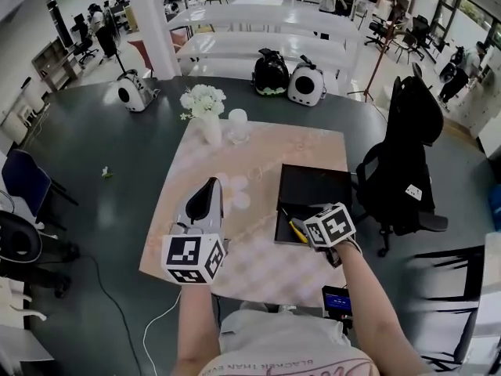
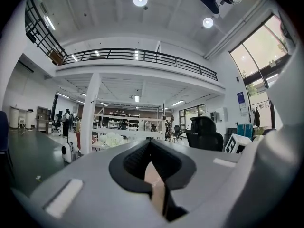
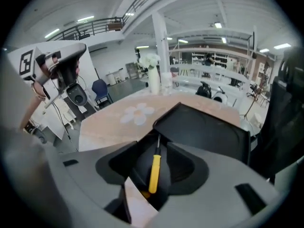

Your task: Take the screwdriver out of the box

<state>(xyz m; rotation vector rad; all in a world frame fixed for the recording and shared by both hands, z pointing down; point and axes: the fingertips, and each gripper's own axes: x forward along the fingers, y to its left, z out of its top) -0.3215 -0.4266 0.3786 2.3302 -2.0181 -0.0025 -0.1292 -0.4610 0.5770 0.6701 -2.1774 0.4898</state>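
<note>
Head view: a pink cloth (image 1: 262,147) covers part of a dark table (image 1: 109,139); both grippers are over the near edge of the cloth.
Box (image 1: 317,190): black, open-topped, on the right side of the cloth.
Screwdriver (image 3: 154,171): yellow handle, thin metal shaft; lying inside the box at its near left corner, shaft pointing away from the person.
Right gripper (image 3: 155,148): tilted down into that corner. Right gripper view shows its jaws apart, one on each side of the handle, with gaps between pads and handle. Released, not gripping.
Left gripper (image 1: 210,186): over the cloth left of the box, well apart from it, pointing away from the person and about level. Left gripper view shows its jaws together at the tips with nothing between them. Clenched, empty.
Other items: white flowers (image 1: 203,100) in a vase and a glass (image 1: 237,124) at the far edge of the cloth; a black chair (image 1: 407,147) stands right of the table.
</note>
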